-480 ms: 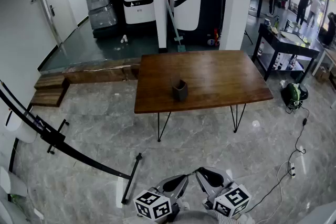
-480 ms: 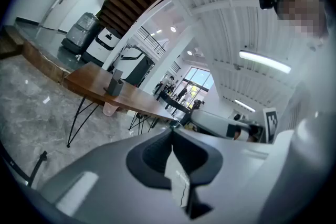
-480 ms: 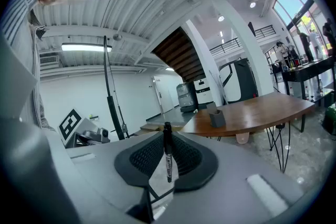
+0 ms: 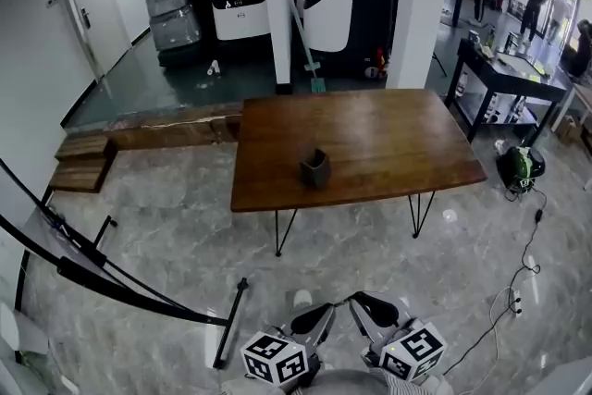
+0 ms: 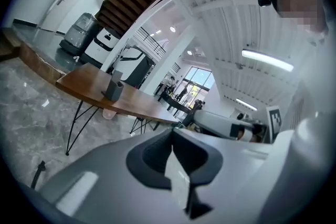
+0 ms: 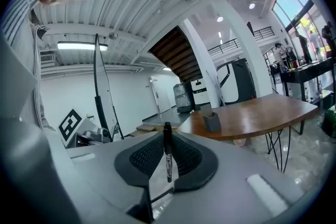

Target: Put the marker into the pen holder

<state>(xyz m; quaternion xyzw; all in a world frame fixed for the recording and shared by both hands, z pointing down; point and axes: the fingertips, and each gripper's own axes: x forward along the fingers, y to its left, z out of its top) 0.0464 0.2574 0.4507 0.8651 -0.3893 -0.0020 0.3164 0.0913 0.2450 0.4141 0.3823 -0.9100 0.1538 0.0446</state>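
Note:
A black marker (image 6: 167, 152) stands clamped between the pads of my right gripper (image 6: 167, 157), which is shut on it. My left gripper (image 5: 173, 162) is shut with nothing between its jaws. In the head view both grippers sit low at the bottom edge, left gripper (image 4: 319, 317) beside right gripper (image 4: 363, 308), over the stone floor. The dark grey pen holder (image 4: 315, 167) stands upright on the wooden table (image 4: 388, 143), near its front left part, well ahead of both grippers. The same pen holder (image 6: 211, 121) shows in the right gripper view and, farther off, as pen holder (image 5: 114, 88) in the left gripper view.
The table rests on thin black hairpin legs (image 4: 285, 232). A black tripod leg (image 4: 111, 287) slants across the floor at the left. A green bag (image 4: 520, 167) and cables (image 4: 523, 268) lie at the right. White machines (image 4: 242, 0) and a pillar (image 4: 276, 5) stand behind the table.
The whole view has shifted slightly; the table and pen holder sit a little nearer and the grippers a touch higher in the head view. Both grippers keep their state.

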